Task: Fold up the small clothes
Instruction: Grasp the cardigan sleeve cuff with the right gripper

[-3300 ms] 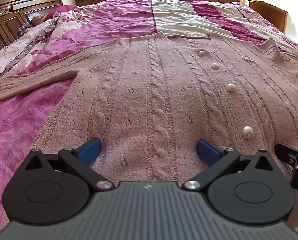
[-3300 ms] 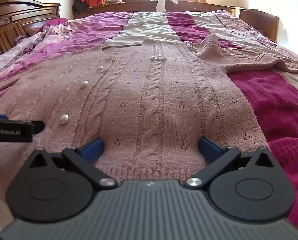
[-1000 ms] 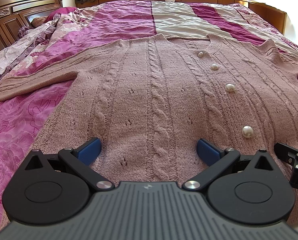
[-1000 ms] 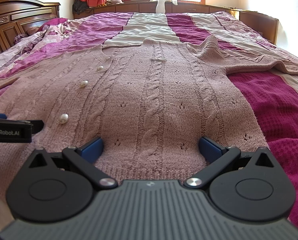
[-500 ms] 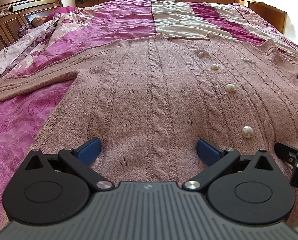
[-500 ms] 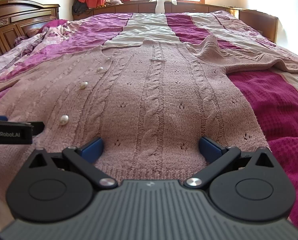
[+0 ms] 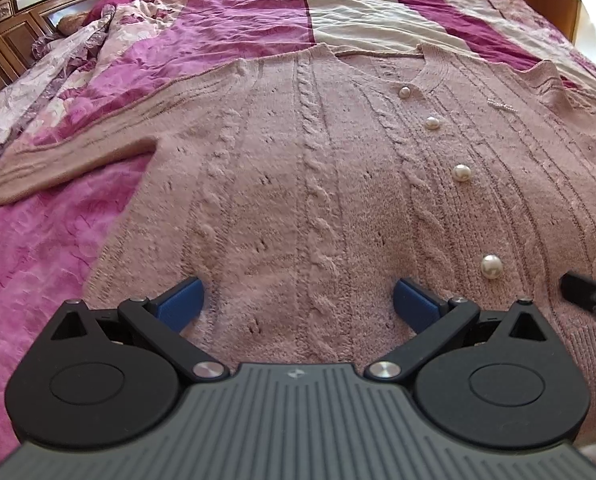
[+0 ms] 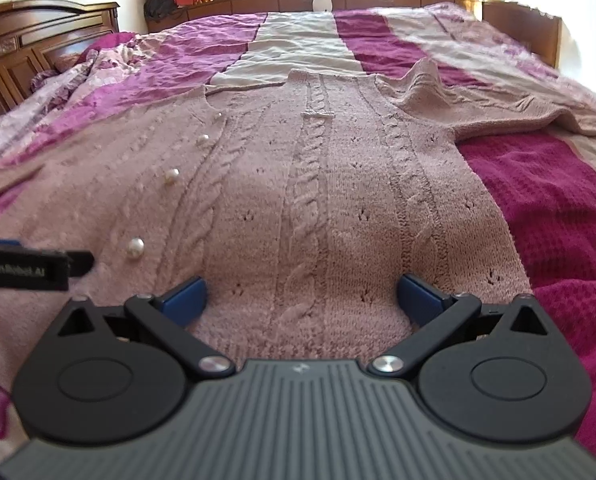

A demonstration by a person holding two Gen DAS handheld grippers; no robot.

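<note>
A pink cable-knit cardigan (image 7: pixel 309 184) lies spread flat, buttoned front up, on the bed (image 7: pixel 38 256), sleeves reaching toward 9 and 3 o'clock. The left gripper (image 7: pixel 298 304) and right gripper (image 8: pixel 301 298) both stand wide open at the hem near 6 o'clock, blue fingertips (image 7: pixel 180 300) apparently resting on the knit.

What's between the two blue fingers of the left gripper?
In the left wrist view, only the pink cardigan lies between the open left gripper's blue fingers; its pearl buttons sit farther right.

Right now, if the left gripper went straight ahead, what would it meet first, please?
The left gripper, jaws open, would likely meet the cardigan itself first, its knit front lying flat just ahead; how high the gripper sits above it is unclear.
</note>
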